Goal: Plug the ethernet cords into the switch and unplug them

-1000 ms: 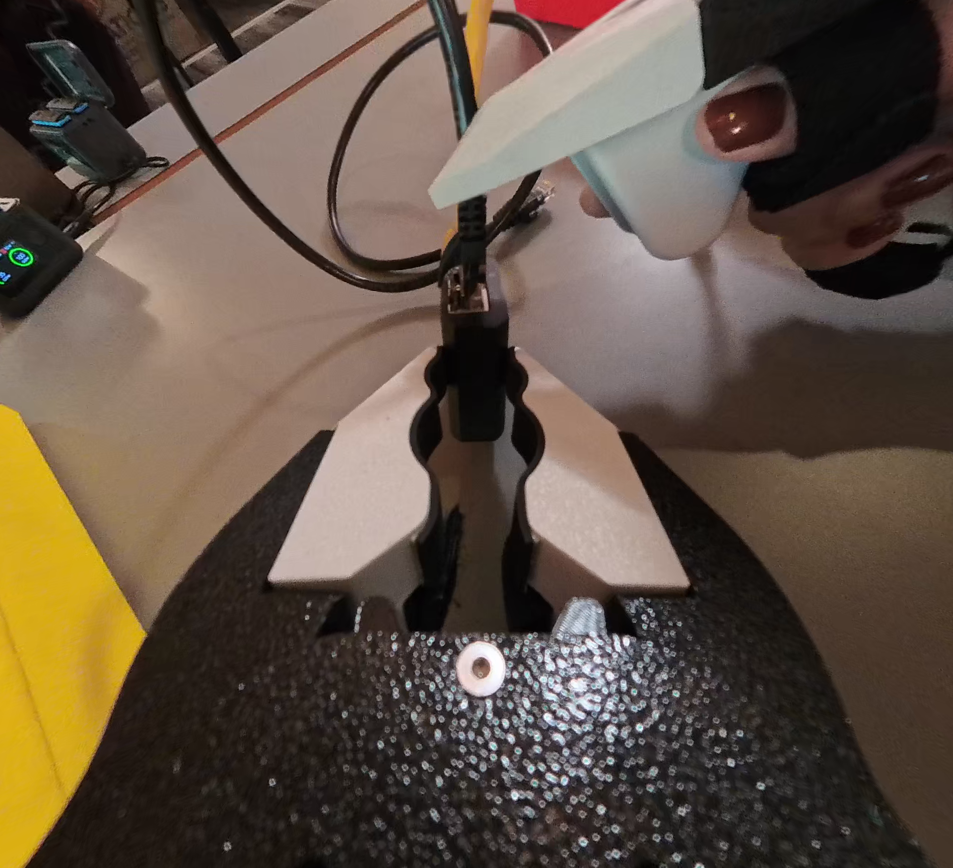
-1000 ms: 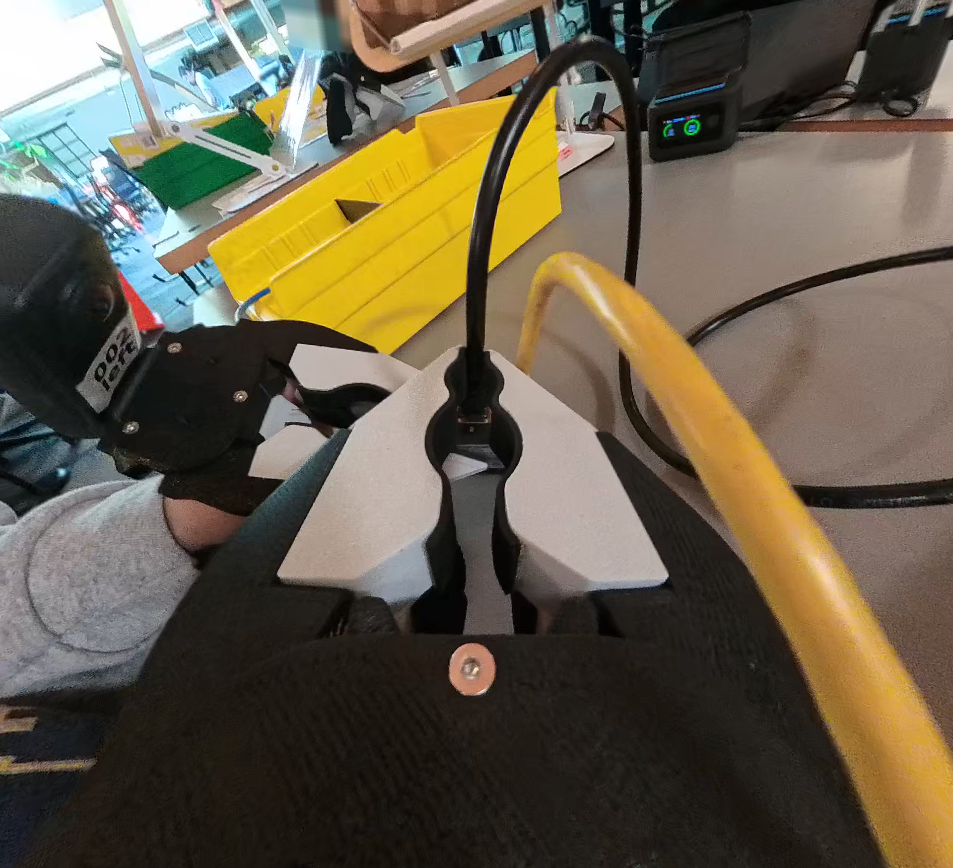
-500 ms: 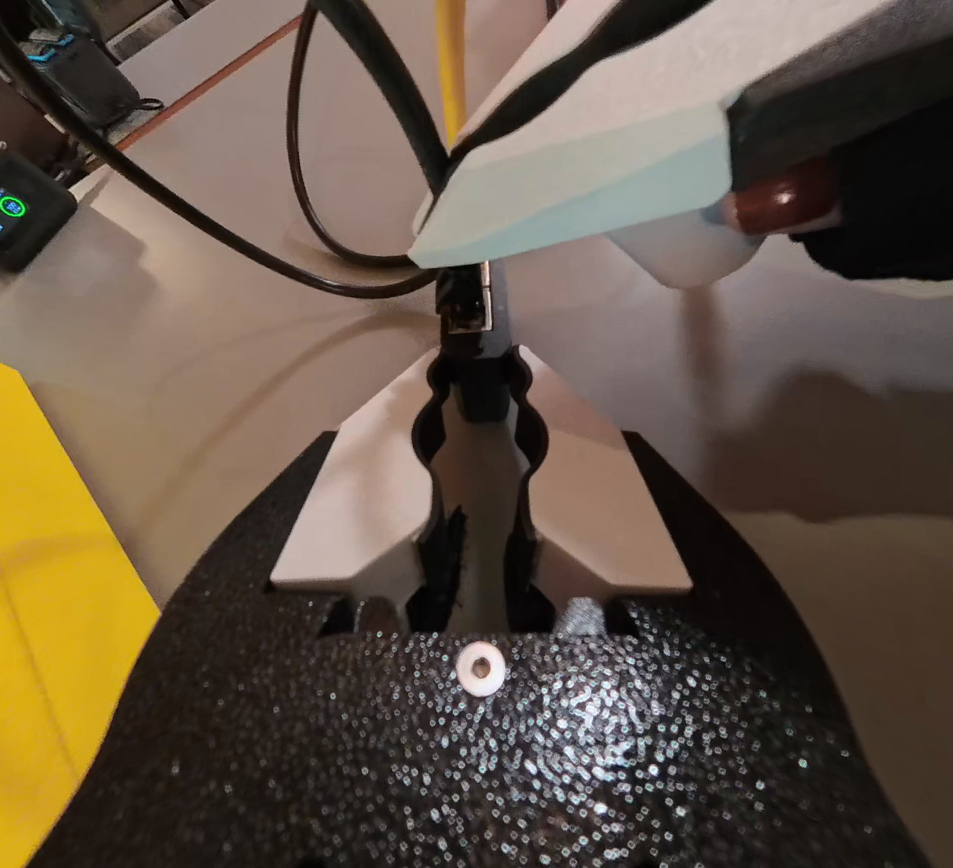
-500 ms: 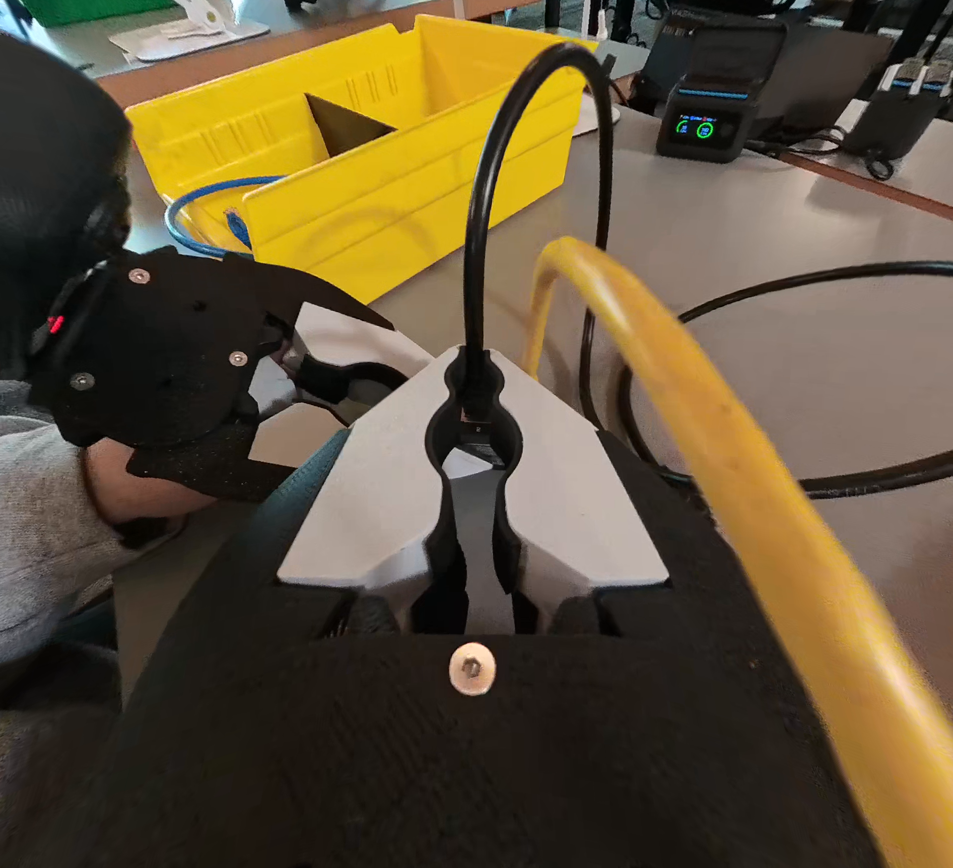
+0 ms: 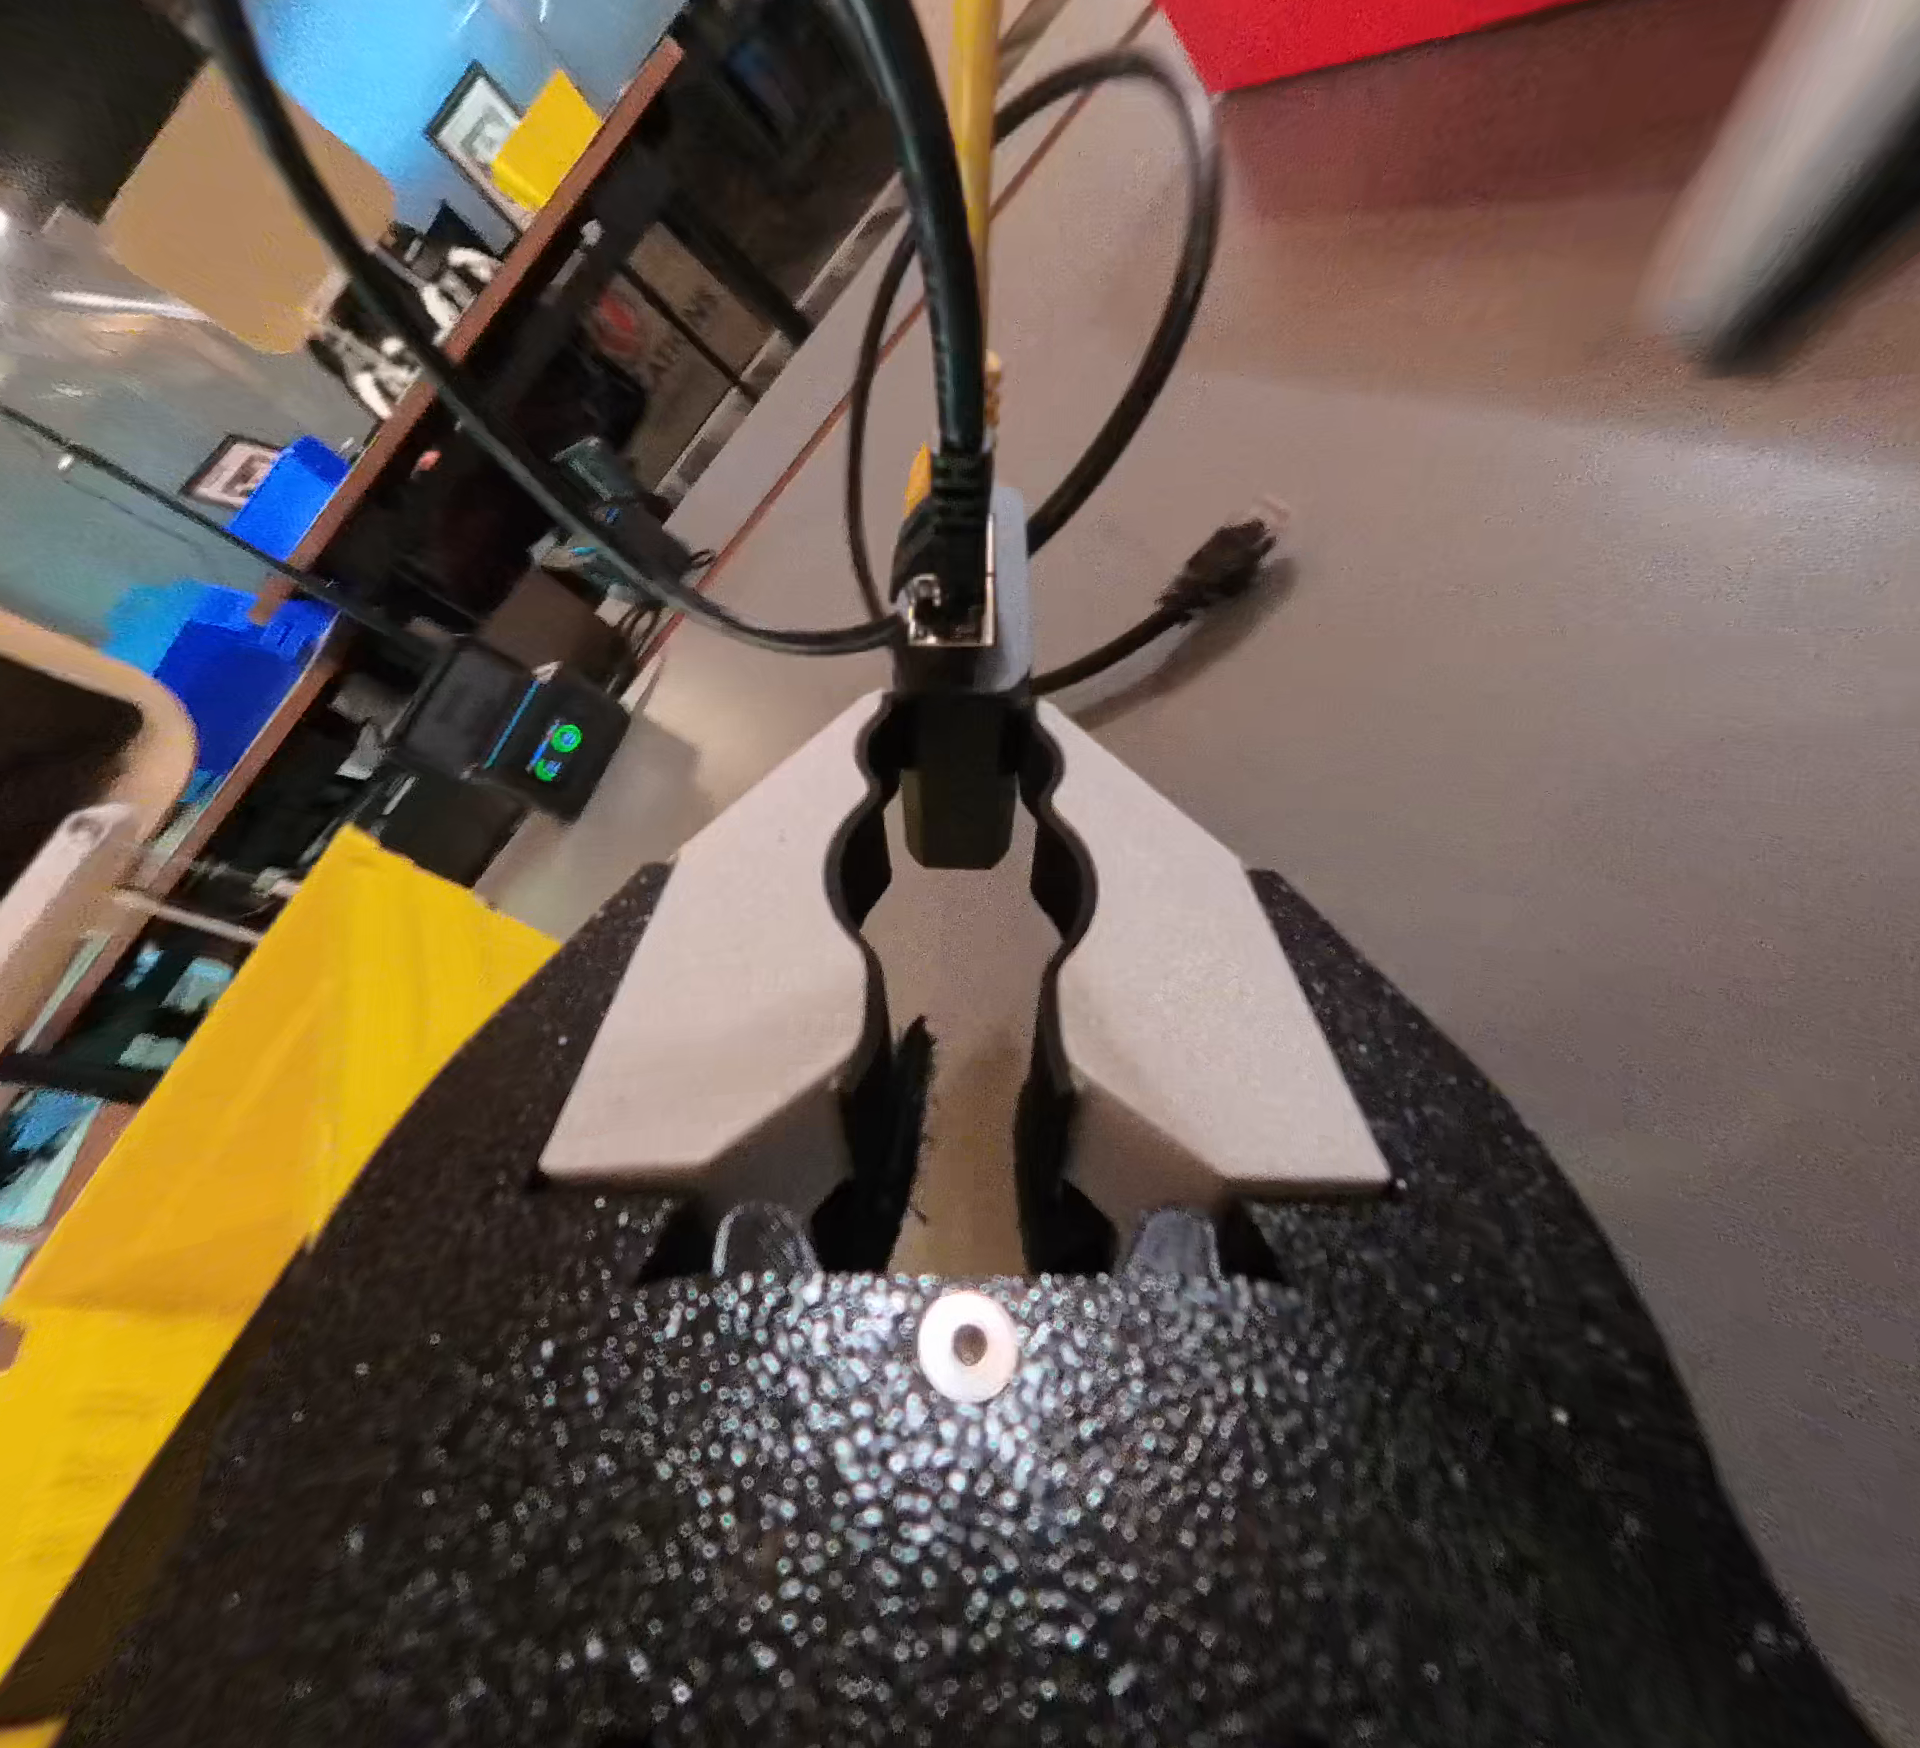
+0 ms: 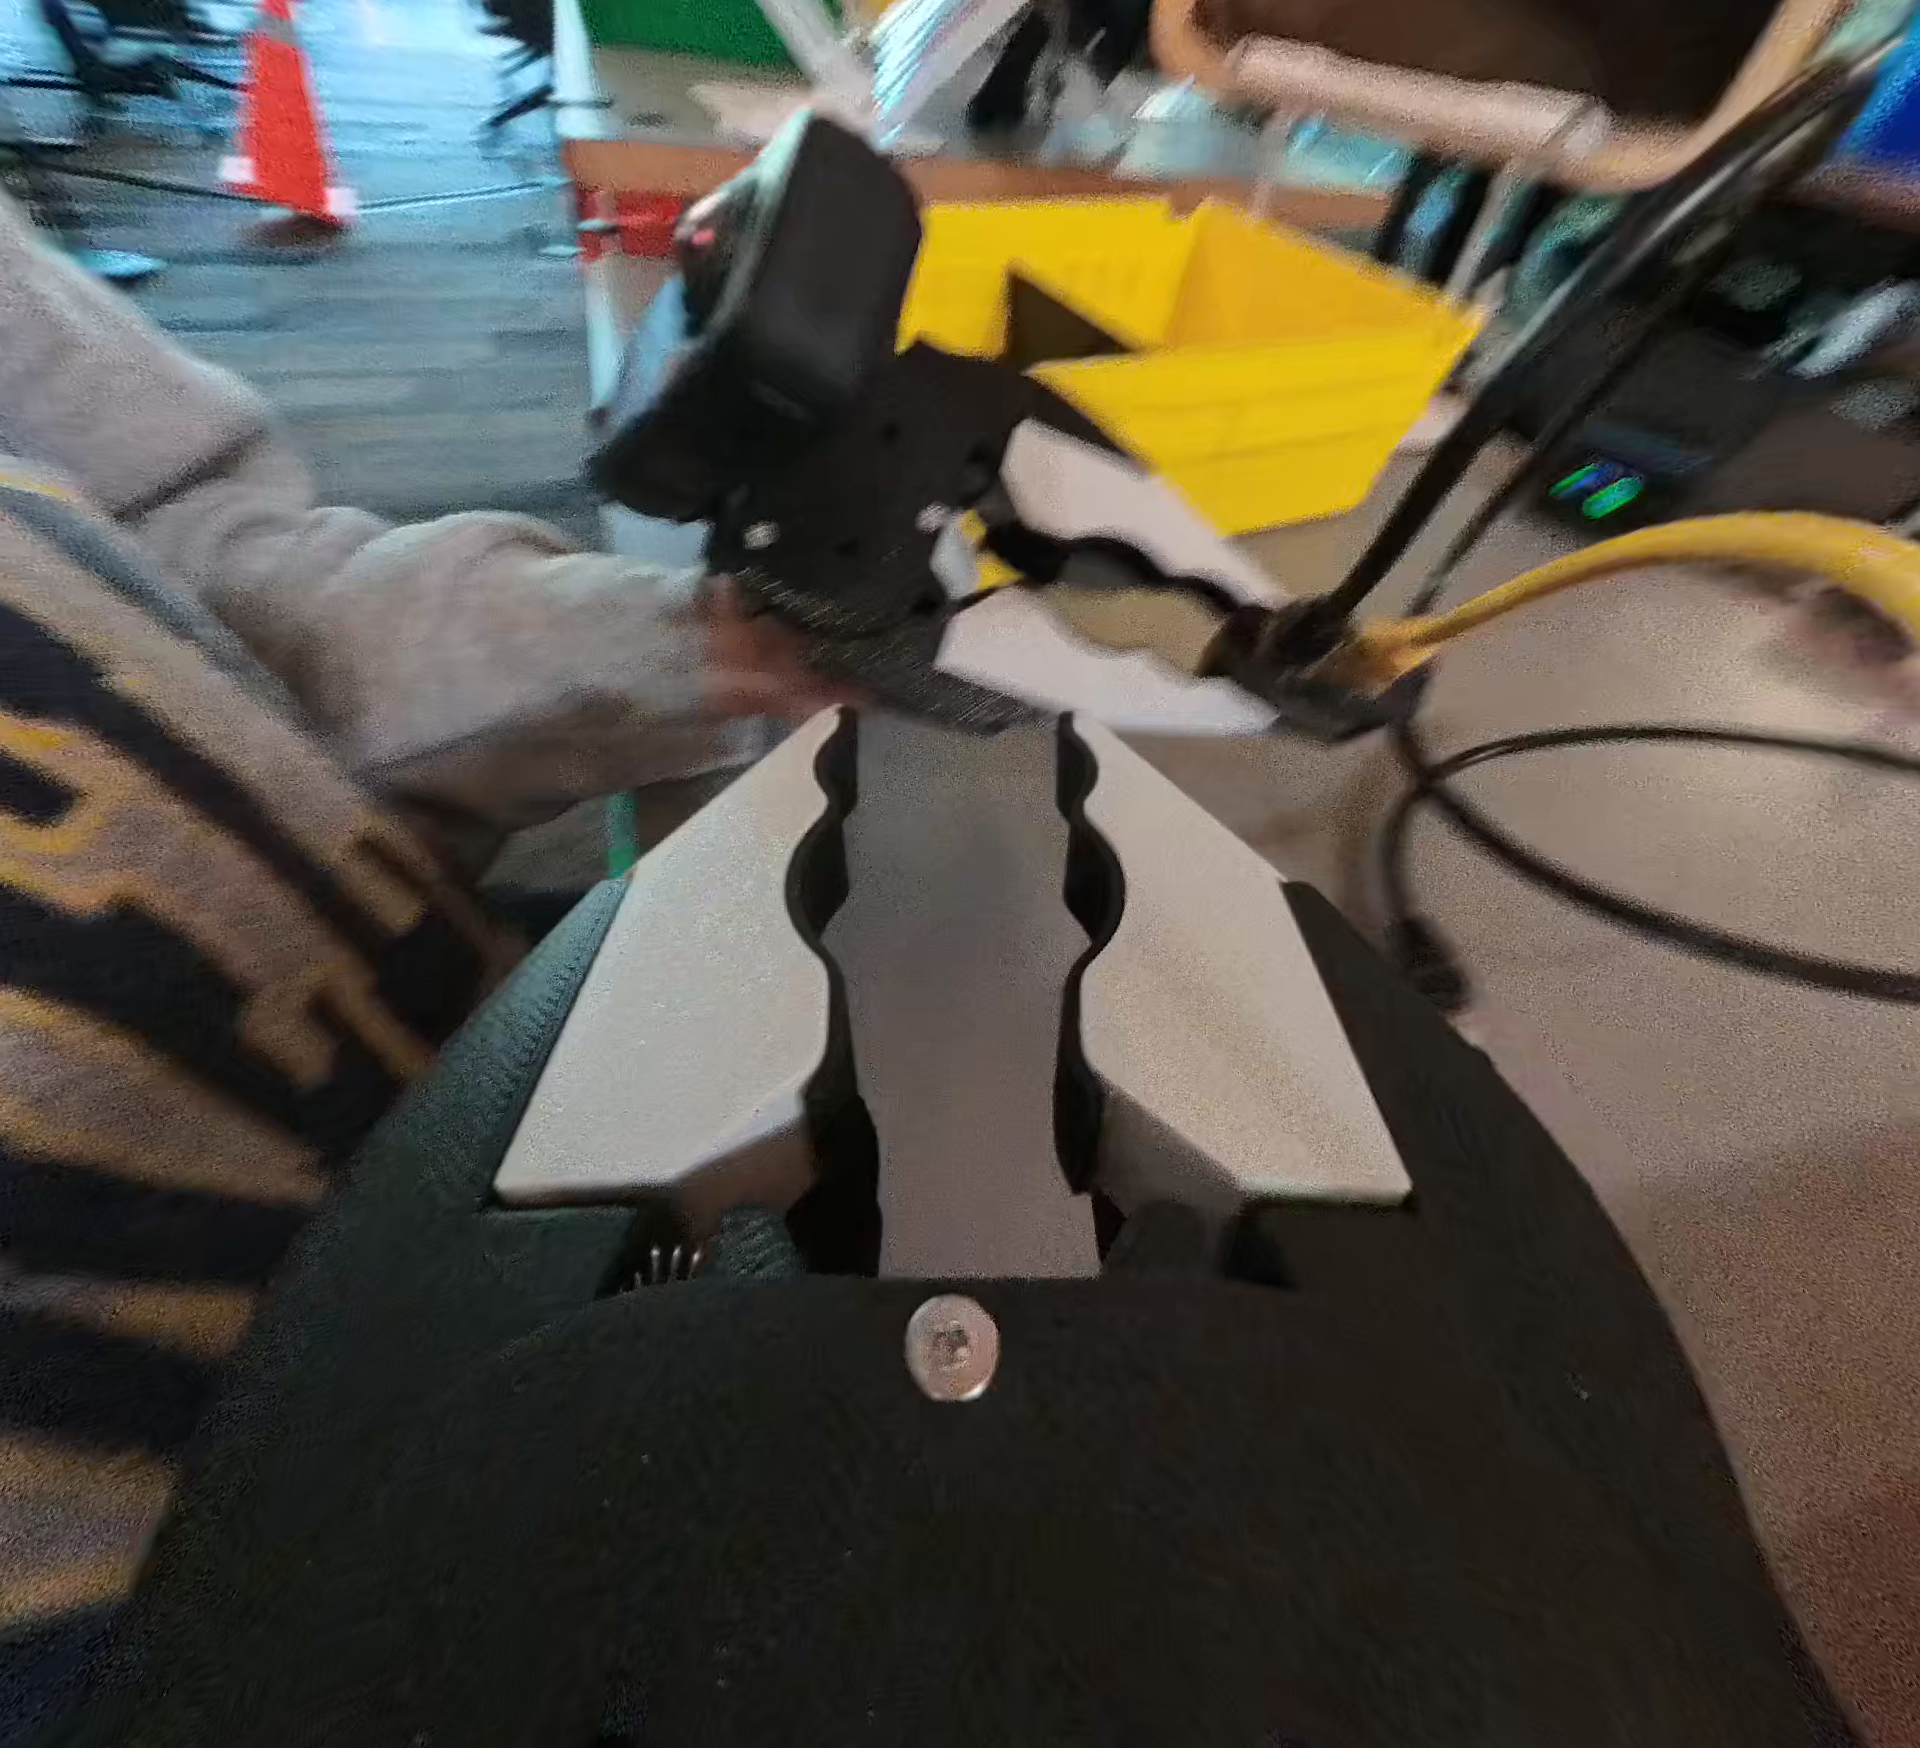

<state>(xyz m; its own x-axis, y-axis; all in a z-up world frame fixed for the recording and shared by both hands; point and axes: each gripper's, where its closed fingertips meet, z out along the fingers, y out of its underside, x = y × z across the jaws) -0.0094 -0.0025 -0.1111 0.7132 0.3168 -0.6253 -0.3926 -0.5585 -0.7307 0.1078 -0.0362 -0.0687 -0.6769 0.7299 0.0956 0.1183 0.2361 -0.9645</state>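
A yellow bin (image 6: pixel 1226 410) sat on the bench (image 5: pixel 1507 763) — an orange cone (image 6: pixel 278 124) (blurred) stood on the floor beyond.

You let go of the black cord (image 5: pixel 940 264) with your right gripper (image 6: pixel 956 768), spread its fingers empty, and drew it back from the switch (image 5: pixel 961 742).

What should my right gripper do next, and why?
Probably move the open, empty right gripper to the black cord at its plug, ready to unplug: the left gripper clamps the switch, and the black cord and yellow cord both look seated.
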